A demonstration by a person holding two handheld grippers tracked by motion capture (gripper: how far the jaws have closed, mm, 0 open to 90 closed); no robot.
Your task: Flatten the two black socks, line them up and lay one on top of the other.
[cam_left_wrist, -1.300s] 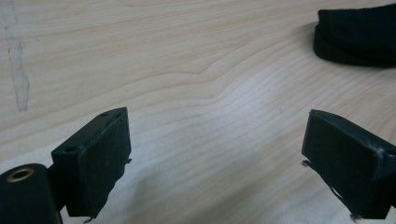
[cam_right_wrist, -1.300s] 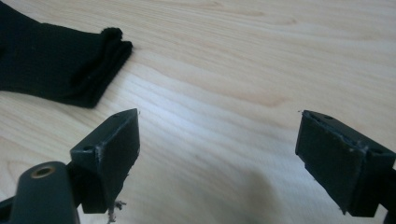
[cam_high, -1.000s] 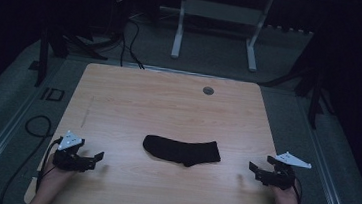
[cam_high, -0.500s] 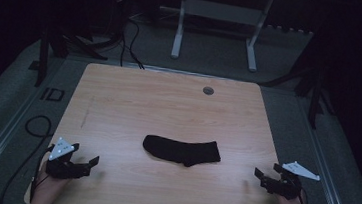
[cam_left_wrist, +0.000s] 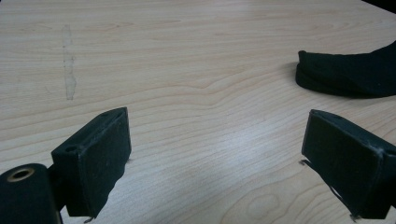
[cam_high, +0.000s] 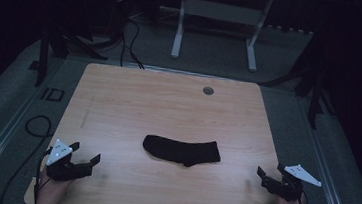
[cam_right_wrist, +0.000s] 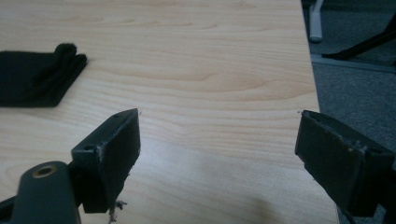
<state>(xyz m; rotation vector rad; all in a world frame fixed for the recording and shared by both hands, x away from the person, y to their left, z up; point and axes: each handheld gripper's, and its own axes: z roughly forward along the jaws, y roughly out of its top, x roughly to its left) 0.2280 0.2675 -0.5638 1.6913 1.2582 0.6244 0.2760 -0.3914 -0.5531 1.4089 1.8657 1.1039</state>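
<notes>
Both grippers are wide open and hold nothing: the left gripper [cam_high: 83, 160] sits near the table's [cam_high: 119, 101] front-left corner, the right gripper [cam_high: 268, 176] near its front-right corner. A black sock [cam_high: 182, 151] lies flat and folded at the table's centre, well apart from both. The work looks finished or not yet begun; I cannot tell which.

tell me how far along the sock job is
Done, it seems: the sock lies doubled over mid-table, its folded layers visible in the right gripper view. In hand: nothing; the left gripper and right gripper are open at the near corners, apart from the sock. Left: at most a tidy-up, as far as these views show.
</notes>
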